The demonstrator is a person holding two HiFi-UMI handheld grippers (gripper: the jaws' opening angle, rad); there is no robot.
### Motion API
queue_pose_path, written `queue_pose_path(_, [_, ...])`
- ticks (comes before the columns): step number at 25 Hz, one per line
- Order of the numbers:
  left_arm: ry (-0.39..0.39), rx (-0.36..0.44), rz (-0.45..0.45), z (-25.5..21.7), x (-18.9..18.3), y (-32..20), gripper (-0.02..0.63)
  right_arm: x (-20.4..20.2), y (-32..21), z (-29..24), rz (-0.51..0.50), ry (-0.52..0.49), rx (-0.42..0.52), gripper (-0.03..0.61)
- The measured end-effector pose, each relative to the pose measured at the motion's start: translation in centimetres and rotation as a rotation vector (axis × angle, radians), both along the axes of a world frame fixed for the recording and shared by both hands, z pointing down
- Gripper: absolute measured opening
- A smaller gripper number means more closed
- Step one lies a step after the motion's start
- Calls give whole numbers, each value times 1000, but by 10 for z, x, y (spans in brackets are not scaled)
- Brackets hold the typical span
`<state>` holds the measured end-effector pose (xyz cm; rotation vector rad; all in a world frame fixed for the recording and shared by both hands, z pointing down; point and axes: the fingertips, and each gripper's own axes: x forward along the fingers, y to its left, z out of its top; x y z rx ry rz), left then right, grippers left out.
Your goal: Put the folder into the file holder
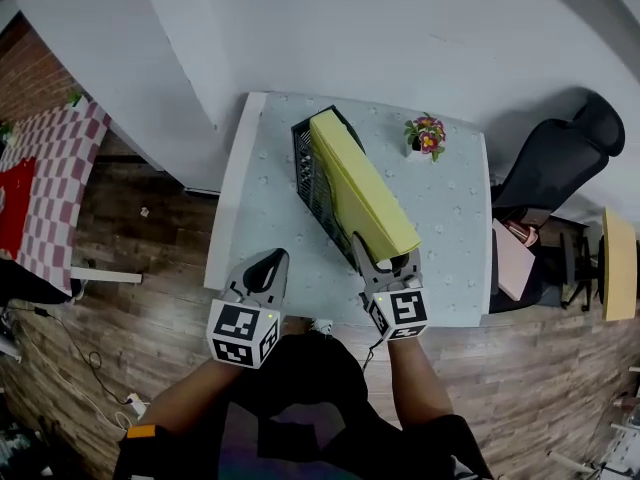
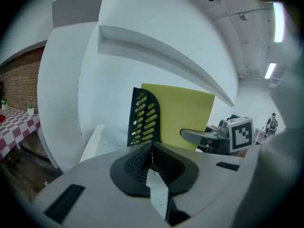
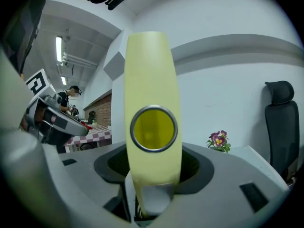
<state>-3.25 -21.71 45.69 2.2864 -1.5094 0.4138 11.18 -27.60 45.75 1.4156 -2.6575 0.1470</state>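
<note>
Your white table fills the middle of the head view, with a black office chair off its 3 o'clock side. On the table the yellow folder stands on edge, running from 11 o'clock toward 5 o'clock. The black mesh file holder has its slotted wall tight along the folder's 9 o'clock face. You cannot tell from here how deep the folder sits in it.

Your right gripper is at the folder's near end, its jaws clamped on the spine just below the metal-ringed finger hole. Your left gripper hovers at the table's 7 o'clock edge, jaws pressed together with nothing between them. A small potted flower sits at the table's 1 o'clock corner.
</note>
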Motion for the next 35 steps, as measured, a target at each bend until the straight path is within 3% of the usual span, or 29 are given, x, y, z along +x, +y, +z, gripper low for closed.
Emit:
queue_pose_path(11, [3,75,74,-11,-2,20,15,20,47,-31,211,-8,-30,241])
queue_pose_path(19, [15,110,159,-17,6,37,15,12,88,-57,310,11,-54,241])
queue_pose_path(26, [31,135,193,-21,5,50,15,-16,119,-50,327,12,-110,201])
queue_pose_path(35, [25,123,166,-13,-14,59,15,-50,137,-35,233,-12,-155,193])
